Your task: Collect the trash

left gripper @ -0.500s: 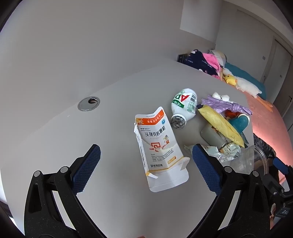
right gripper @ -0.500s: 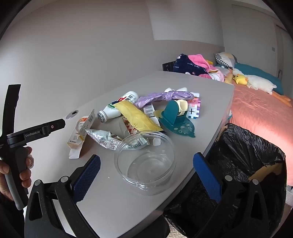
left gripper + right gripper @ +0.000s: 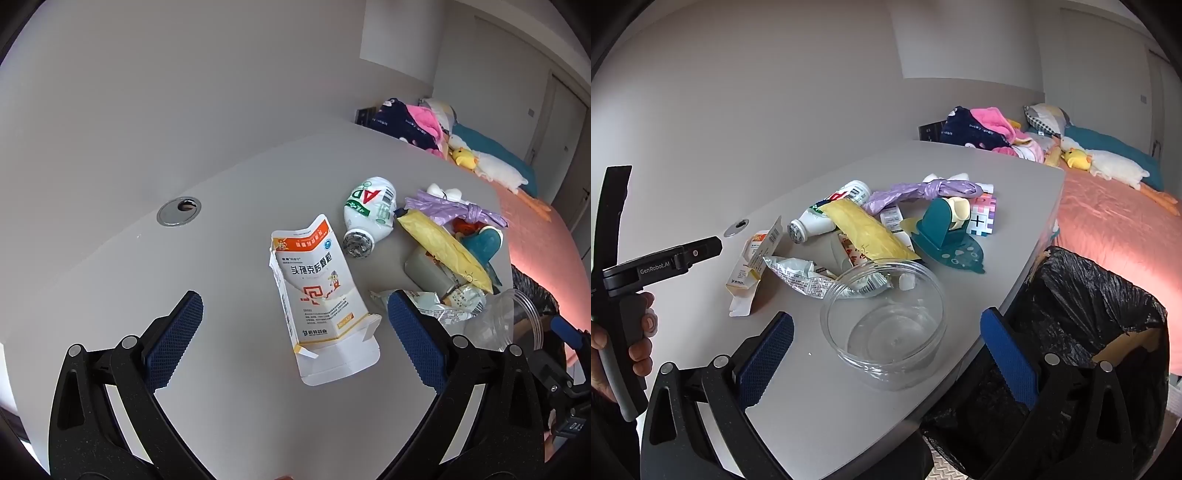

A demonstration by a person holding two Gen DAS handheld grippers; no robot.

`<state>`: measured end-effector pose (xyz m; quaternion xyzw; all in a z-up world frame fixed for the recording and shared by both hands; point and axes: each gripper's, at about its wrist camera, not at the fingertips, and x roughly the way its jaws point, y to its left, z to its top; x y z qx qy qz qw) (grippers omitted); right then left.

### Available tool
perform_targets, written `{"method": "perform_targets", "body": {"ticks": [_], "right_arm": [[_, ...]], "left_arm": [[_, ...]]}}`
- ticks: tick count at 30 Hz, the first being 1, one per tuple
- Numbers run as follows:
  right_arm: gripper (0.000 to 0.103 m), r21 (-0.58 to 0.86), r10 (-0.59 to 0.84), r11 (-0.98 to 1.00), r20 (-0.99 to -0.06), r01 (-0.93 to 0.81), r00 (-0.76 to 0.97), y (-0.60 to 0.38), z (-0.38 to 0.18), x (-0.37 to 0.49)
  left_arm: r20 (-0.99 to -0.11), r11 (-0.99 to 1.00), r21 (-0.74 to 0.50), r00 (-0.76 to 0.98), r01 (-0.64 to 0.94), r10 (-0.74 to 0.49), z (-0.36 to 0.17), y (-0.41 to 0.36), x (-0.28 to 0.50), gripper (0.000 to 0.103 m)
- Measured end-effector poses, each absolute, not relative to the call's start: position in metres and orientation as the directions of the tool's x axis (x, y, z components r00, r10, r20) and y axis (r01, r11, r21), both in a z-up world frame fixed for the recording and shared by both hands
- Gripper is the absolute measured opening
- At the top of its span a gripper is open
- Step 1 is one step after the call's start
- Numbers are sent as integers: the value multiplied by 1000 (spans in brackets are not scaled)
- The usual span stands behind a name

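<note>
A torn white and orange medicine box (image 3: 317, 291) lies flat on the grey table (image 3: 221, 221); my left gripper (image 3: 291, 332) hovers open just short of it, empty. Behind it lie a white bottle (image 3: 369, 218), a yellow wrapper (image 3: 443, 247), a purple bag (image 3: 454, 210) and a crumpled foil packet (image 3: 443, 306). My right gripper (image 3: 886, 343) stands open above a clear plastic bowl (image 3: 886, 325) near the table's front edge, touching nothing. The box (image 3: 753, 266), bottle (image 3: 827, 214), wrapper (image 3: 864, 229) and foil packet (image 3: 812, 277) lie beyond the bowl.
A bin lined with a black bag (image 3: 1089, 314) stands beside the table at the right. A teal holder (image 3: 942, 232) and a block puzzle (image 3: 982, 218) sit among the litter. A cable hole (image 3: 179, 210) marks the table's far left. A bed (image 3: 1108, 221) with toys lies behind.
</note>
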<state>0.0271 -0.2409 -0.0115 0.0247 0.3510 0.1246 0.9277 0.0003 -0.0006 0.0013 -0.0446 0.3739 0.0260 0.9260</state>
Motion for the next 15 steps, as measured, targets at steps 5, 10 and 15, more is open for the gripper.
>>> {"method": "perform_targets", "body": {"ticks": [5, 10, 15], "right_arm": [[101, 132, 247, 968, -645, -213, 723, -240, -11, 27], [101, 132, 247, 968, -645, -213, 723, -240, -11, 27], [101, 133, 248, 968, -645, -214, 723, -240, -11, 27]], "left_arm": [[-695, 995, -56, 719, -79, 18, 2, -2, 0, 97], [-693, 995, -56, 720, -77, 17, 2, -3, -1, 97], [-693, 996, -54, 721, -76, 18, 2, -4, -1, 97]]}}
